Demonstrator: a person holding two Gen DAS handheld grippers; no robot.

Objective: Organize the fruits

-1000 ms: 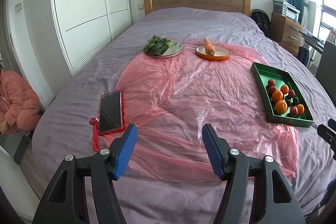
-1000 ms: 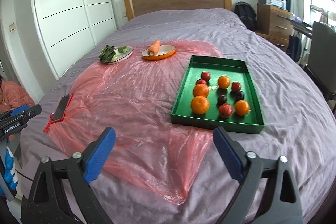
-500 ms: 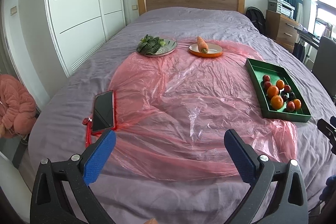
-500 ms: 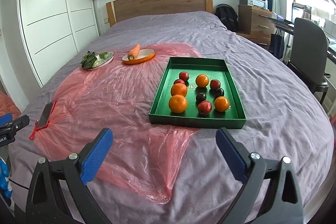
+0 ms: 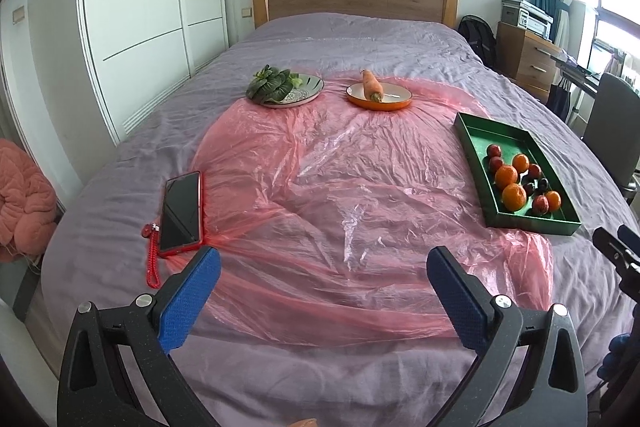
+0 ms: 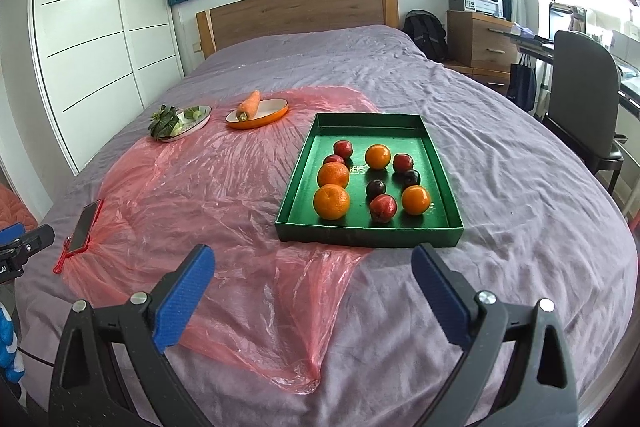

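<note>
Left wrist view
- Left tool [image 5: 323, 269]: seen with its blue-padded jaws just opened wide, nothing between them, held over the near edge of the crumpled pink plastic sheet [image 5: 340, 195].
- Green rectangular tray [image 5: 476, 163]: set on the sheet's right side, on the grey-purple bed [image 5: 360, 35].
- Red-cased phone [image 5: 181, 213]: laid flat at the sheet's left edge.

Right wrist view
- Right tool [image 6: 312, 269]: jaws spread apart, empty, held just short of the tray [image 6: 368, 237].
- Round oranges [image 6: 331, 201] and dark red plums [image 6: 383, 208]: gathered loose inside the tray.
- Carrot [image 6: 248, 104]: rested on the orange oval dish [image 6: 276, 115], beyond the tray.
- Leafy greens [image 6: 163, 121]: placed on the pale round plate [image 6: 200, 121] beside that dish.
</note>
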